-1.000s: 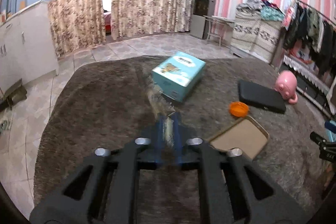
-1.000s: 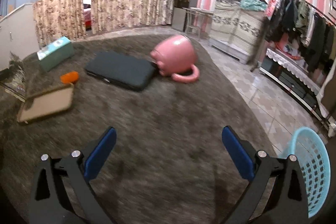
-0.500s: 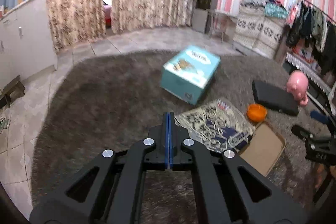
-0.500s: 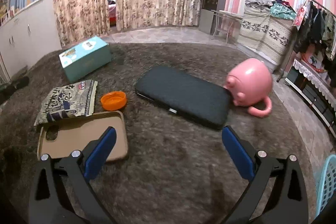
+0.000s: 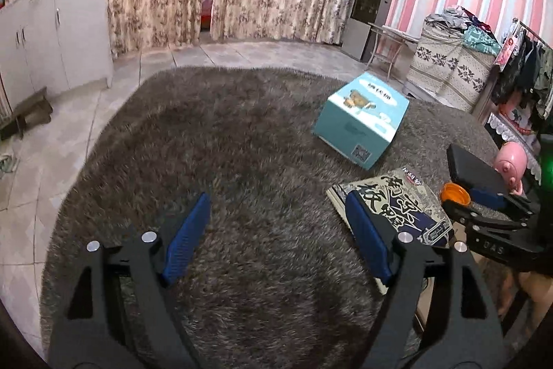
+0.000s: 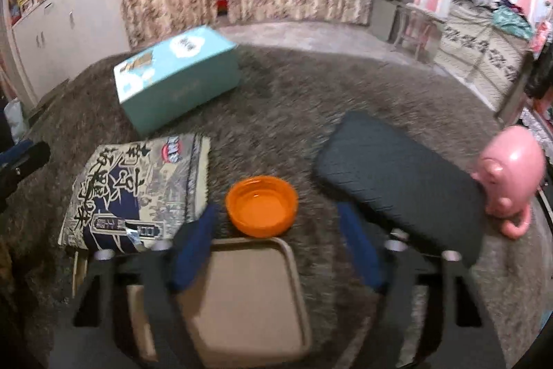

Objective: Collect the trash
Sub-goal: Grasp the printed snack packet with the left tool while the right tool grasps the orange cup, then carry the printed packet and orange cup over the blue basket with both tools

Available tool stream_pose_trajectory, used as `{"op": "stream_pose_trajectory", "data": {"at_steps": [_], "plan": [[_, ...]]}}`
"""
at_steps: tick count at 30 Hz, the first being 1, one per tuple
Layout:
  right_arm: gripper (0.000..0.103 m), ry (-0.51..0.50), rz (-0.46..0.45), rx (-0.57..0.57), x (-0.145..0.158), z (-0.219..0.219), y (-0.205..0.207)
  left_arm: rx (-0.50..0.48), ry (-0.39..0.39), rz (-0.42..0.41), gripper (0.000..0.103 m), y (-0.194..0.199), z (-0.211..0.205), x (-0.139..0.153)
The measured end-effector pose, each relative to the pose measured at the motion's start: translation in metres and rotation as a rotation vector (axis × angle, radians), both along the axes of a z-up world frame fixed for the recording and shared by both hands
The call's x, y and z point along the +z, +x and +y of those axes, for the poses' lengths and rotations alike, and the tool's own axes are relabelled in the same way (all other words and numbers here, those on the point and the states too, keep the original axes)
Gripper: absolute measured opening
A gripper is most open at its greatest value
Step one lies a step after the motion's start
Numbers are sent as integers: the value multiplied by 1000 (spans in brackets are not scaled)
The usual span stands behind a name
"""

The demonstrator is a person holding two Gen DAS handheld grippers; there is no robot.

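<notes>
A printed snack wrapper [image 5: 397, 199] lies flat on the grey carpet, next to my left gripper's right finger. My left gripper [image 5: 276, 206] is opening, with only carpet between its jaws. An orange bottle cap [image 6: 261, 206] sits open side up between the wrapper [image 6: 145, 185] and a black case [image 6: 397, 182]. My right gripper [image 6: 278, 213] is closing. The cap sits between and just ahead of its blue fingertips, and the pads are not touching it. The left wrist view shows that gripper [image 5: 477, 199] reaching the cap [image 5: 454, 192] from the right.
A teal box [image 5: 363, 116] stands further back on the carpet [image 5: 242, 134]. A beige phone case [image 6: 249, 293] lies under the right gripper. A pink pig mug [image 6: 511, 175] lies beside the black case. Tiled floor and white cabinets [image 5: 52, 37] lie to the left.
The left gripper let go of the wrapper, which now lies flat, and its jaws have opened wide. The right gripper swept left to the orange cap and its jaws have narrowed.
</notes>
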State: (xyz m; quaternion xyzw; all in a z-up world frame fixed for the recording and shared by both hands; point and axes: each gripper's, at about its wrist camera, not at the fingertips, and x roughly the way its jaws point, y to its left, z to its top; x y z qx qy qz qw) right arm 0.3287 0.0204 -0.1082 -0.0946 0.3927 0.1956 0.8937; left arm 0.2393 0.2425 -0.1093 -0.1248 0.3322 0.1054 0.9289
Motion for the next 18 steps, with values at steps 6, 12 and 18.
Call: {"op": "stream_pose_trajectory", "data": {"at_steps": [6, 12, 18], "plan": [[40, 69, -34, -14, 11, -21, -11, -73, 8, 45, 79, 14, -20, -2], [40, 42, -94, -80, 32, -71, -38, -179, 43, 137, 78, 36, -61, -14], [40, -30, -133, -166, 55, -142, -80, -185, 61, 195, 58, 52, -76, -22]]}}
